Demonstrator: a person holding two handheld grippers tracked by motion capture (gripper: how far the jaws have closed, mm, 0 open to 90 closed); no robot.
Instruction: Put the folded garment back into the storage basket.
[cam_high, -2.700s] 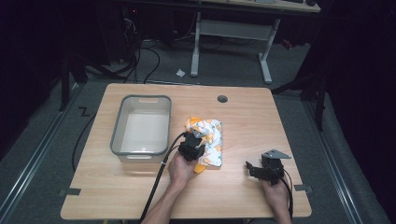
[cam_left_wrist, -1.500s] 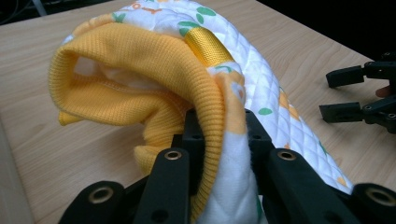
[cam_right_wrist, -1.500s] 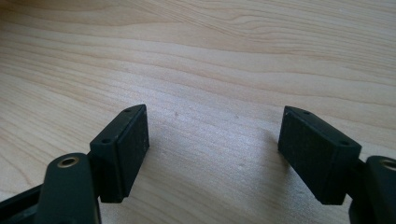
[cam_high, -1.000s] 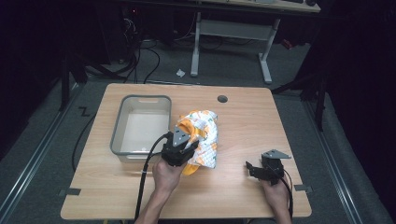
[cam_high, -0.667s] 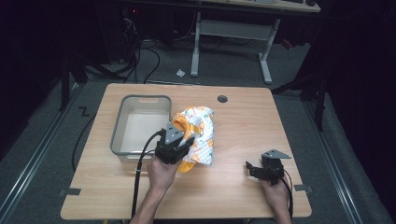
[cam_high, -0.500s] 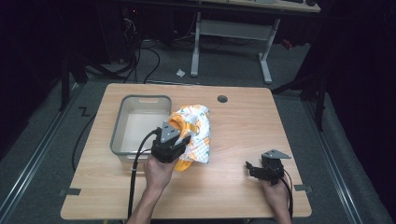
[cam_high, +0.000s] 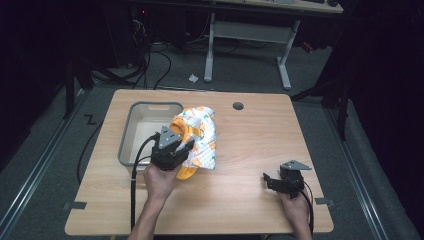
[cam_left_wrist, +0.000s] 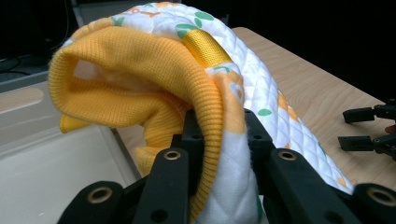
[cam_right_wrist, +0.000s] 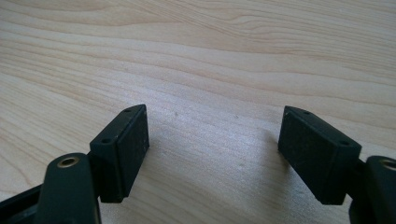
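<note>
The left gripper (cam_left_wrist: 219, 140) pinches the yellow ribbed hem of a white quilted, orange-printed garment (cam_high: 197, 137), lifting its bulk clear by the grey plastic tub (cam_high: 131, 134) at the bench's (cam_high: 260, 210) left edge. The right gripper (cam_right_wrist: 212, 154) rests spread near the front right corner.

Light wooden table (cam_high: 240, 200) — grey plastic bin (cam_high: 131, 131) at its left, orange-patterned quilted garment (cam_high: 202, 140) trailing just beside it.
</note>
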